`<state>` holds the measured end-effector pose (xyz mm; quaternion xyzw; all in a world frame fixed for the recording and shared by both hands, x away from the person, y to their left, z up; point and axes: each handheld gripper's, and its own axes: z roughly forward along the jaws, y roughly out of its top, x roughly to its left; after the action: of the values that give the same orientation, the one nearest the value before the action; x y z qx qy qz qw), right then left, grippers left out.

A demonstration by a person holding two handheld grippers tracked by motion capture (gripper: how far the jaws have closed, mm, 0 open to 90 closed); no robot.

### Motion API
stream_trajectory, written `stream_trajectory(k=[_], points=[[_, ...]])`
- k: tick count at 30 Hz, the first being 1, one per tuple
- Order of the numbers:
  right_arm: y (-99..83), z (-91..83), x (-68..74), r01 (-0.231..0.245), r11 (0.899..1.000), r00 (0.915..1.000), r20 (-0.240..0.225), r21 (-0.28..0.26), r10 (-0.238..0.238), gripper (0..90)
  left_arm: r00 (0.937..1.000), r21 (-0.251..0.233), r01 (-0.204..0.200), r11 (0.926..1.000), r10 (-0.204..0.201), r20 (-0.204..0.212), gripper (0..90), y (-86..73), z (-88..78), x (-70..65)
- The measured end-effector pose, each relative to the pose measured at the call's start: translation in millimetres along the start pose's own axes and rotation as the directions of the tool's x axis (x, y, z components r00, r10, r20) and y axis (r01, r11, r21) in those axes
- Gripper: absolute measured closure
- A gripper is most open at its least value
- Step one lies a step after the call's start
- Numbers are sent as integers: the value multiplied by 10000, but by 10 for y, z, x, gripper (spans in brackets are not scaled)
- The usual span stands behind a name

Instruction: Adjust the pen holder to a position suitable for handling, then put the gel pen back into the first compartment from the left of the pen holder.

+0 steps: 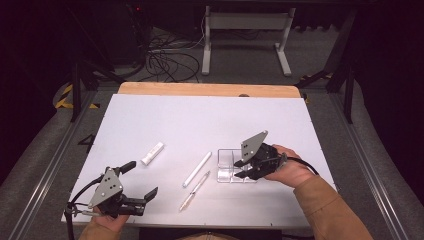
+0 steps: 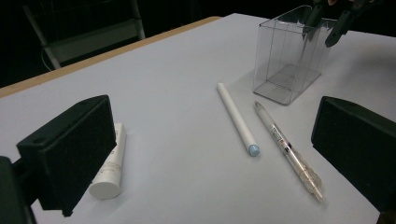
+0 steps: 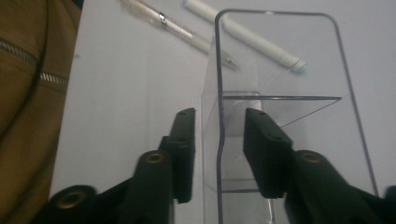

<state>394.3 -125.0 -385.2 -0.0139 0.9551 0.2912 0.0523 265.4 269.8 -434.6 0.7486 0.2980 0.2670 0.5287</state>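
While the right gripper point(image 1: 241, 168) straddles one wall of the clear plastic holder point(image 1: 226, 165) at the table's point(image 1: 200, 115) four o'clock, its jaws stand apart, one inside and one outside, pads off the plastic. The left gripper point(image 1: 140, 181) rests spread wide and empty at seven o'clock. A white marker point(image 1: 197, 169) and a clear pen point(image 1: 195, 190) lie just beside the holder at its nine o'clock — a white tube point(image 1: 152, 153) farther out. Risk: the light, upright holder could tip or skid — any sideways nudge from a jaw would do it.
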Motion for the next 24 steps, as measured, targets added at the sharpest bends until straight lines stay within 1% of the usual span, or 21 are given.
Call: stream_trajectory(k=[1, 2, 3, 4, 6, 7, 12, 14, 15, 16, 19, 21, 22, 23, 24], points=[[-1, -29, 0, -116, 9997, 9999, 69, -226, 117, 544, 10000, 10, 26, 10000, -26, 45, 5, 4, 5, 2], [-2, -62, 11, -329, 9983, 9993, 176, -483, 338, 497, 10000, -3, 52, 10000, -52, 74, 5, 8, 10, 1], [-6, -126, 29, -522, 9930, 9977, 377, -1064, 565, 430, 9999, -17, 76, 10000, -76, 68, 4, 12, 17, 0], [-6, -126, 29, -522, 9930, 9977, 377, -1064, 565, 430, 9999, 13, 141, 9999, -141, 87, 4, 18, 22, -4], [-17, -178, 56, -640, 9859, 9949, 667, -1549, 751, 371, 9998, 3, 126, 9999, -126, 160, 3, 28, 30, -1], [-24, -197, 71, -690, 9830, 9933, 799, -1704, 836, 349, 9997, -17, 126, 9999, -126, 209, 3, 31, 32, -1], [-69, -253, 101, -860, 9738, 9842, 1338, -2105, 1159, 282, 9993, -31, 215, 9998, -214, 302, 3, 46, 44, -6], [-88, -279, 111, -879, 9687, 9801, 1538, -2320, 1258, 275, 9993, -25, 277, 9996, -276, 233, 3, 54, 52, -5], [-98, -296, 124, -942, 9656, 9775, 1613, -2422, 1358, 269, 9993, 23, 323, 9995, -323, 161, 3, 59, 58, -8], [-106, -310, 133, -903, 9628, 9749, 1749, -2546, 1377, 260, 9993, 64, 357, 9993, -357, 60, 3, 62, 65, -12], [-127, -364, 159, -883, 9547, 9619, 2245, -2842, 1558, 218, 9995, 157, 296, 9994, -295, -63, 3, 71, 77, -21], [-154, -400, 175, -1018, 9429, 9529, 2411, -3171, 1840, 180, 9996, 166, 283, 9995, -281, -103, 4, 80, 78, -35], [-169, -414, 180, -1058, 9378, 9496, 2463, -3308, 1940, 162, 9995, 127, 319, 9994, -318, -92, 4, 83, 78, -46], [-183, -425, 184, -1084, 9346, 9463, 2527, -3388, 2014, 143, 9995, 68, 324, 9995, -325, 33, 5, 87, 77, -52], [-195, -431, 190, -1079, 9316, 9414, 2656, -3471, 2080, 128, 9989, -2, 397, 9992, -397, 243, 5, 95, 77, -53]])
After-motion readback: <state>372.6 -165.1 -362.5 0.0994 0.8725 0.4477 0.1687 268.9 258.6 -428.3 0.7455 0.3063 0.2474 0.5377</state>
